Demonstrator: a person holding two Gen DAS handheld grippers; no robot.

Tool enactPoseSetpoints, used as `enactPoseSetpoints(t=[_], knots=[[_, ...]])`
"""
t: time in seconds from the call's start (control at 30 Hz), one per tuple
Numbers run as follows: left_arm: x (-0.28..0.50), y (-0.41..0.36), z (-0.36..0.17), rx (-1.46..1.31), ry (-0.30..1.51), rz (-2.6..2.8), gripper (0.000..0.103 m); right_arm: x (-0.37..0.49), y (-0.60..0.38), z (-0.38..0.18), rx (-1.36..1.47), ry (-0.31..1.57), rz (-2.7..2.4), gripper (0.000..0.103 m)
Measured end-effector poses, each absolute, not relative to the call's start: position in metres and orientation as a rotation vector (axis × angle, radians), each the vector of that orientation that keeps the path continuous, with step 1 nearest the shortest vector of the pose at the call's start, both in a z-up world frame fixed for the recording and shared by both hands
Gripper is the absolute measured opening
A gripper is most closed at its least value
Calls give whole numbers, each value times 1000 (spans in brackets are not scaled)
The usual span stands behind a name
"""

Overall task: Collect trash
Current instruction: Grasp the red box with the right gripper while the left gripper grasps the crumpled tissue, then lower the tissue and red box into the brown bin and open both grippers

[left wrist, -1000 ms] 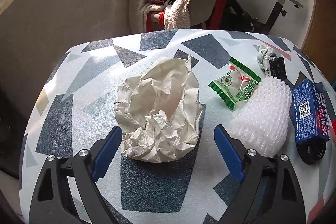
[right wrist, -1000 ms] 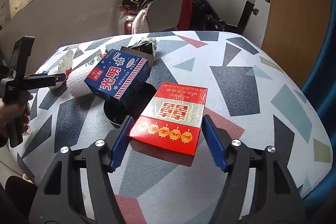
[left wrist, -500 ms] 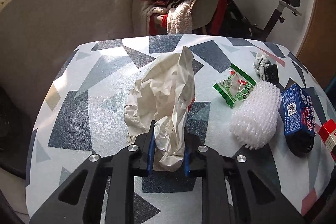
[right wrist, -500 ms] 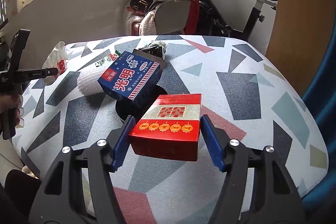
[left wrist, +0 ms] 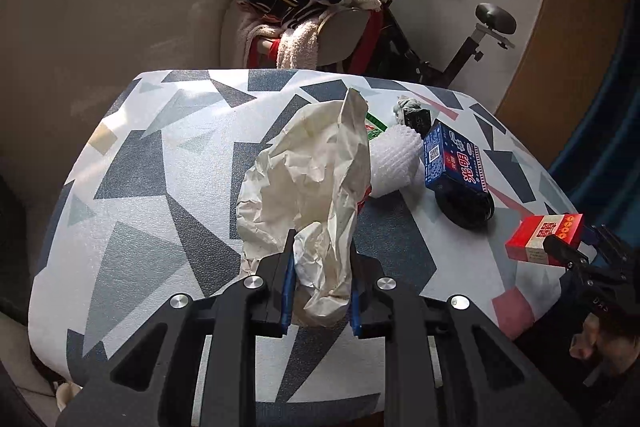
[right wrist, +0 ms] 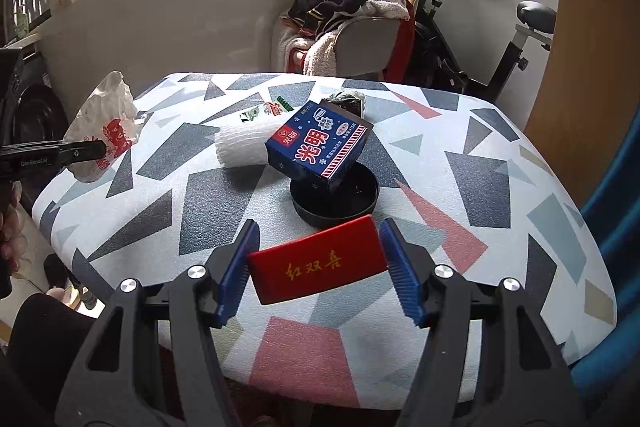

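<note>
A crumpled white paper bag (left wrist: 312, 187) hangs clear of the patterned table (left wrist: 160, 187), and my left gripper (left wrist: 318, 283) is shut on its lower end. From the right wrist view the same bag (right wrist: 108, 131) shows a red print, with the left gripper (right wrist: 80, 151) off the table's left edge. My right gripper (right wrist: 318, 239) is shut on a red box (right wrist: 316, 271) with gold lettering, held tilted above the table's near edge. The left wrist view shows that red box (left wrist: 540, 235) at the far right in the right gripper (left wrist: 568, 247).
On the table lie a blue box (right wrist: 320, 143) leaning on a black round lid (right wrist: 336, 199), a white foam net (right wrist: 240, 143), a green wrapper (right wrist: 276, 107) and a small wad (right wrist: 348, 97). A chair heaped with clothes (right wrist: 352, 15) and an exercise bike (right wrist: 520, 39) stand behind.
My left gripper closed on the paper bag and lifted it off the table. My right gripper raised the red box and tipped it so that its long side faces the camera.
</note>
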State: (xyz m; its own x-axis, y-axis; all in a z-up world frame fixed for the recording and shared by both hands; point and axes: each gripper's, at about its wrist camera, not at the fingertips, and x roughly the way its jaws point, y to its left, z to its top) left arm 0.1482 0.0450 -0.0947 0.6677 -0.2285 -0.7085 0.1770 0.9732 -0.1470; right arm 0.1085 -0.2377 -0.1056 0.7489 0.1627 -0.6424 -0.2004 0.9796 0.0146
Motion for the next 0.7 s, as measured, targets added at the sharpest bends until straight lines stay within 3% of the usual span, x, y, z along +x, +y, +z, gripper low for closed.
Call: enactPoseSetpoints(t=[0.37,0.7], knots=[[46,21,-103,-88,804,-343,20,69,-219,-94,-64,660,255,63],[-12,-7,-143,-19,878,-429,21,43,-211,-99,-55,675,280,63]])
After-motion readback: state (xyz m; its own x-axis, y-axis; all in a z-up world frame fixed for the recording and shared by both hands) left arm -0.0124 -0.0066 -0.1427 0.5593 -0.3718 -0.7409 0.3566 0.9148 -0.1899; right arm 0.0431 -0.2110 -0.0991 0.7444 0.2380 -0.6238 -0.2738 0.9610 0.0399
